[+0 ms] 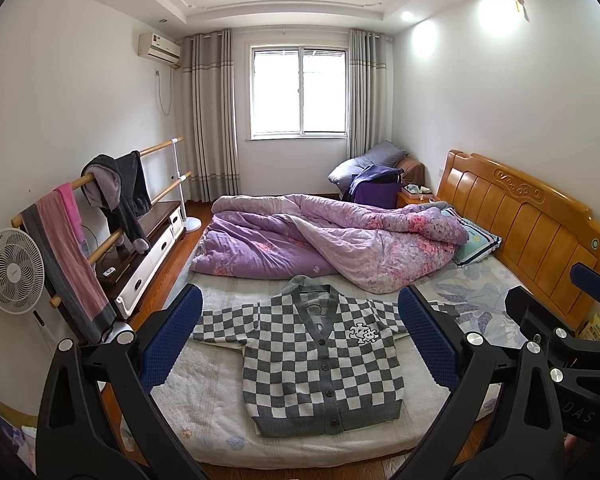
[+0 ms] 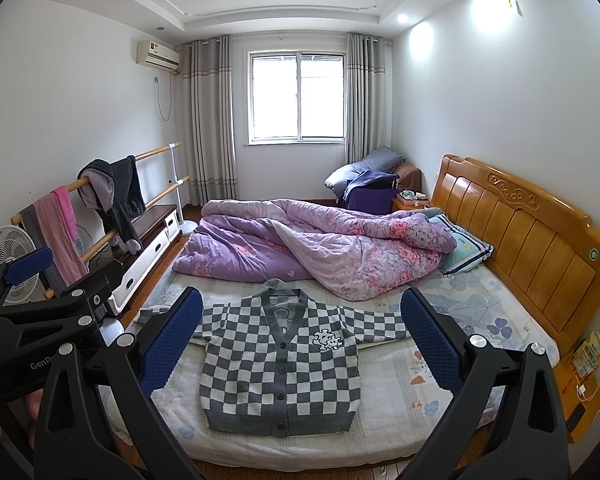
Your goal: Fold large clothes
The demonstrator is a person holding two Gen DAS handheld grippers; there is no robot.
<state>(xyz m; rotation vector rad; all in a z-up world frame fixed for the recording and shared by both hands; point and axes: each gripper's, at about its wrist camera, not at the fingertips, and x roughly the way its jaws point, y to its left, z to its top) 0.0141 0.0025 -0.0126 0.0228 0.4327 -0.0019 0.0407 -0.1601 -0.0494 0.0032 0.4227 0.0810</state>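
A grey and white checkered cardigan (image 1: 316,364) lies flat and buttoned on the near end of the bed, front up, sleeves spread to both sides. It also shows in the right wrist view (image 2: 280,368). My left gripper (image 1: 300,336) is open and empty, held above the bed's foot, apart from the cardigan. My right gripper (image 2: 300,336) is open and empty too, beside the left one. The right gripper shows at the right edge of the left wrist view (image 1: 572,344). The left gripper shows at the left edge of the right wrist view (image 2: 36,312).
A rumpled purple floral quilt (image 1: 324,240) fills the far half of the bed. A pillow (image 1: 476,244) lies by the wooden headboard (image 1: 532,220). On the left stand a clothes rail (image 1: 100,208), a white fan (image 1: 14,272) and a low cabinet (image 1: 152,240).
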